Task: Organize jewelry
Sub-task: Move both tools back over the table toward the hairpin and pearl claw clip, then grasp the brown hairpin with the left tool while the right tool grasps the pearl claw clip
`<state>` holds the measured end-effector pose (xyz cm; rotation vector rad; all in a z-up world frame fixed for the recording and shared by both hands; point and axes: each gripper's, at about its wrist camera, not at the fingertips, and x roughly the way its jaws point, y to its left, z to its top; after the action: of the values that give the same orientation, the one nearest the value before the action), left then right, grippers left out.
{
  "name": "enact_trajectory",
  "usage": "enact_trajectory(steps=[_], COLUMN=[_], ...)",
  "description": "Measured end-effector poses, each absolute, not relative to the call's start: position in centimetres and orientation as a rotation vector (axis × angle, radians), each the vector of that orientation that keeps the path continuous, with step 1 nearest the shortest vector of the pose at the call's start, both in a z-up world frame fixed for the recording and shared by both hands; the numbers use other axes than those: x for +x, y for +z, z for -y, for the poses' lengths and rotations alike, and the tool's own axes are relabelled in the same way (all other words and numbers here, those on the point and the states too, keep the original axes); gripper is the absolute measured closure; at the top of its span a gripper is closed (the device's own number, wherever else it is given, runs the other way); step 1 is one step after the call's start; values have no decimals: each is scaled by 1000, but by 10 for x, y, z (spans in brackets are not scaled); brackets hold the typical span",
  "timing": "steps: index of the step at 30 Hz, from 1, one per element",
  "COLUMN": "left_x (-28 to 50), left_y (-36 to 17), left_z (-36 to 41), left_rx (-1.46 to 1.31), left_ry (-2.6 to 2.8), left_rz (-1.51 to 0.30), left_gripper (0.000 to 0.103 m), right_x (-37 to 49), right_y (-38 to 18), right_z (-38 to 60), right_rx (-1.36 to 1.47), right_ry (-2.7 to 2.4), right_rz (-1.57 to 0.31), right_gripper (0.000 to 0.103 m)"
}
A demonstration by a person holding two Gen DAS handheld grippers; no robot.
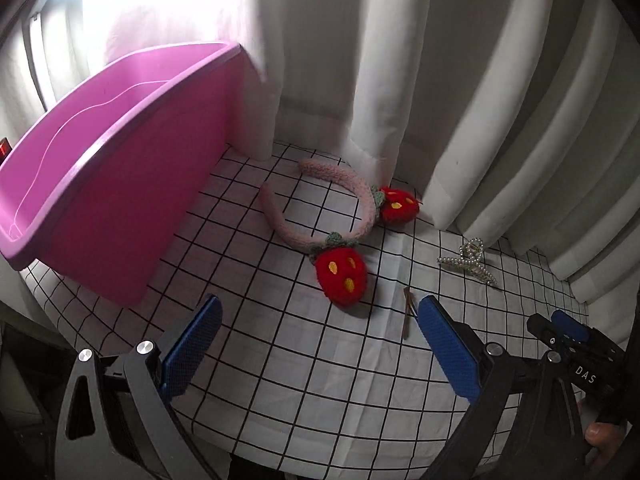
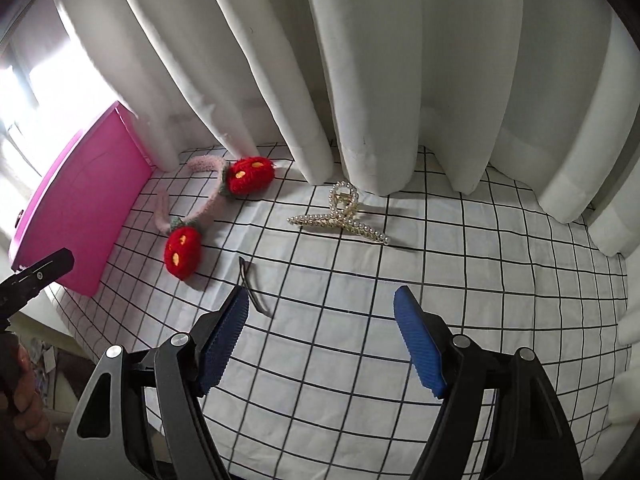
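A pink knitted headband with two red strawberries lies on the checked cloth, also in the right wrist view. A pearl claw clip lies to its right near the curtain. A thin brown hairpin lies nearer the front. An empty pink bin stands at the left. My left gripper is open and empty, just short of the near strawberry. My right gripper is open and empty, its left finger beside the hairpin.
White curtains hang along the back and right edge of the white grid-patterned tablecloth. The right gripper's tip shows in the left view; the left gripper's tip shows in the right view.
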<state>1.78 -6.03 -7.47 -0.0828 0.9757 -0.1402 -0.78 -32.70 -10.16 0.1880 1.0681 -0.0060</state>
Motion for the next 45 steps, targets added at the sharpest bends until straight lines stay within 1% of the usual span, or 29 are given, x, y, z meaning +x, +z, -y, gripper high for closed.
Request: enact_trajectory(steps=[9, 23, 38, 45], left_x=[12, 26, 50, 58], left_y=[-121, -177, -211, -218], left_z=[107, 162, 184, 189], left_rx=[-87, -95, -97, -63], left_ry=[-73, 21, 38, 61], left_rz=[-1037, -1062, -1105, -1058], left_gripper=[7, 7, 7, 6], right_x=[17, 66, 100, 112], right_y=[-138, -183, -213, -220], right_z=[353, 378, 358, 351], right_rx=[121, 4, -79, -155], right_ry=[94, 223, 340, 341], right_rz=[-1103, -1124, -1121, -1091], right_gripper=[31, 31, 31, 31])
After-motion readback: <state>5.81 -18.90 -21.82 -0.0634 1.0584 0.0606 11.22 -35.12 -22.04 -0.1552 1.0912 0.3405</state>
